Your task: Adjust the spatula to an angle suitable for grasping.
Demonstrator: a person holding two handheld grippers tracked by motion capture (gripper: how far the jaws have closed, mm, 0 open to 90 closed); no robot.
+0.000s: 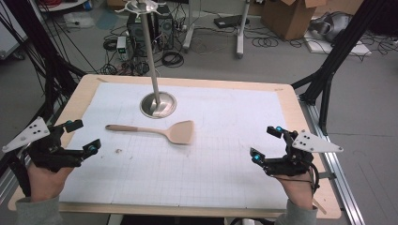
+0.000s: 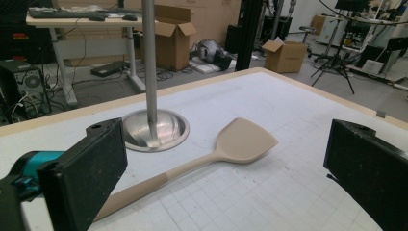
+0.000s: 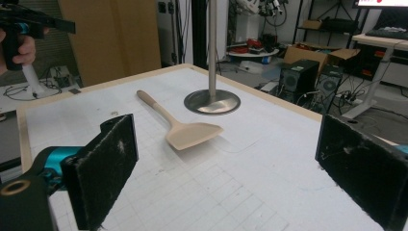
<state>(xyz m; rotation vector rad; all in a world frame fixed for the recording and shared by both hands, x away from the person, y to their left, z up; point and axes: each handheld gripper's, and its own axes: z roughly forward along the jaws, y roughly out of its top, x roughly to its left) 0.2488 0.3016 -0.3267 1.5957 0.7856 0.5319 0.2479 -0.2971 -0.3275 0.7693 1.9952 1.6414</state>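
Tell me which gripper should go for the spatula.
Left, probably. The spatula's handle end points toward the left gripper, which sits nearer it, open. The right gripper, also open, faces the blade.

A beige spatula (image 1: 157,131) lies flat on the white grid mat (image 1: 187,168), its blade pointing to the right and its handle to the left. Just behind it stands a metal stand (image 1: 157,102) — a round base with a tall thin pole. The left gripper (image 1: 80,137) rests near the left edge of the wooden table (image 1: 84,86), the right gripper (image 1: 265,142) near the right edge — both with jaws apart and nothing between them, well apart from the spatula.
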